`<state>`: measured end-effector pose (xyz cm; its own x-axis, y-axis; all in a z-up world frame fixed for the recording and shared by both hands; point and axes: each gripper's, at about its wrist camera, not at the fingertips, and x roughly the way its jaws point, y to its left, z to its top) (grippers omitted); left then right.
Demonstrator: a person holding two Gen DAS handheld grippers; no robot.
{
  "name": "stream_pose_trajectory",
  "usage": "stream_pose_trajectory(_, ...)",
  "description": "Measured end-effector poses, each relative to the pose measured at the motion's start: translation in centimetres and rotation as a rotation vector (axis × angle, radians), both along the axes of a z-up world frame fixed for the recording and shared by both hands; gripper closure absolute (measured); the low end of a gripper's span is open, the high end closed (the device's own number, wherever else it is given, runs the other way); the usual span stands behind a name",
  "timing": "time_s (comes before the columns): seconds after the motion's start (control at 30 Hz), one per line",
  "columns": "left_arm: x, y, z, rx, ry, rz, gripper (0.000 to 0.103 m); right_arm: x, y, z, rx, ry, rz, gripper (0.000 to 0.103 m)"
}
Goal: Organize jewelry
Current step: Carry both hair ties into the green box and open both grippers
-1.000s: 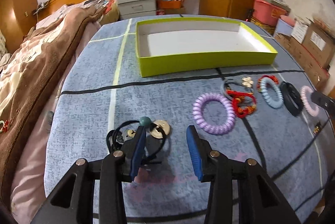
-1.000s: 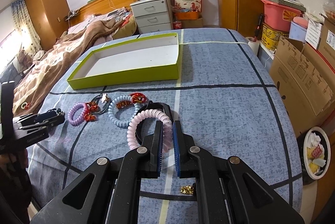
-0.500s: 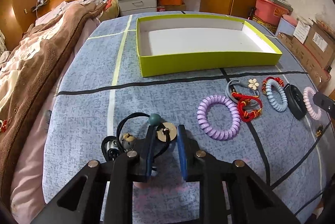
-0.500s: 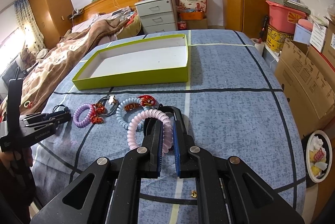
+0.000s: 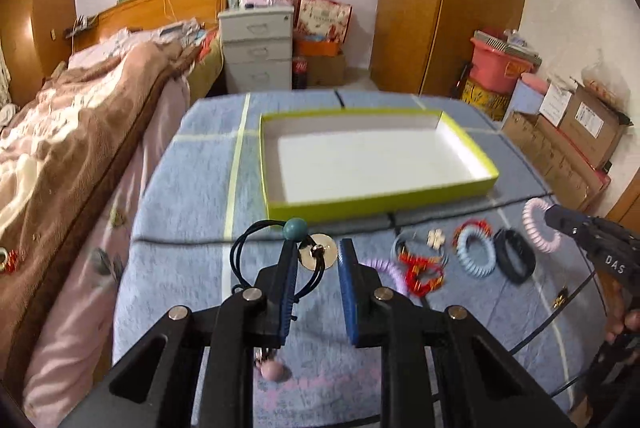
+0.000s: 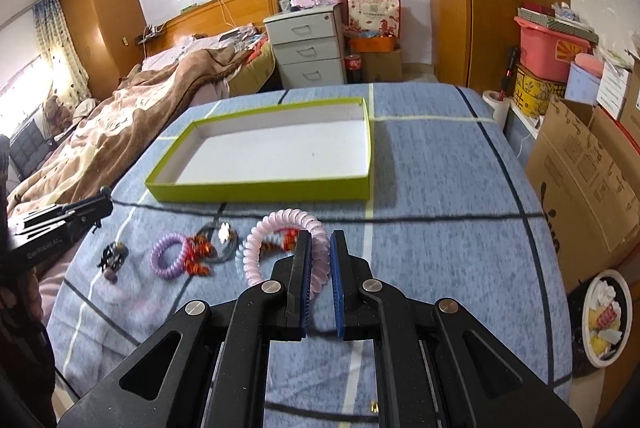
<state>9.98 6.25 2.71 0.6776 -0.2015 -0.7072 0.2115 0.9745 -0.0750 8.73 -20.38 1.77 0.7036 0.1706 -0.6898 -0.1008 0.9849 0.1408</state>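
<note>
Now, pink coil bracelet [image 6: 280,228] clamped in right tool [image 6: 319,248]

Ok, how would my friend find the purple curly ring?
Look for the yellow-green tray on the blue tablecloth. In the row of trinkets before its near wall, the purple spiral ring lies flat toward the left, touching a red beaded piece on its right. It is deeper purple than the pale pink spiral ring, which the right gripper holds.
</note>
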Motion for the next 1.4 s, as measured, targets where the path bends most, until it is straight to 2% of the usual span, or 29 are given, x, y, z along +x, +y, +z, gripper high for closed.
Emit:
stream_pose_trajectory(0.13,0.6,-0.3,1.7,-0.019,-0.043,-0.018,0.081,1.0,0.1,0.7,0.005,-0.016,0.001,0.093)
stream_pose_trajectory(0.57,7.5,-2.4,1.6,-0.078,-0.02,-0.06,0.081,8.1,0.3,2.0,-0.033,-0.025,0.005,0.093)
stream_pose_trajectory(0.7,9.8,-2.7,1.0,-0.102,0.009,-0.056,0.081,10.7,0.4,1.3,-0.041,-0.002,0.006,0.093)
stream_pose_trajectory(1.0,13.4,-3.6,-1.0,-0.094,0.06,-0.055,0.081,16.0,0.4,-1.6,-0.067,0.075,-0.011,0.093)
stream_pose_trajectory(1.23,15.1,-3.8,-3.2,-0.099,0.129,-0.04,0.081,18.0,0.8,-3.6,-0.101,0.126,-0.003,0.093)
stream_pose_trajectory(1.4,15.5,-3.9,-4.2,-0.106,0.156,-0.033,0.081,18.5,1.0,-4.0,-0.111,0.134,0.0,0.093)
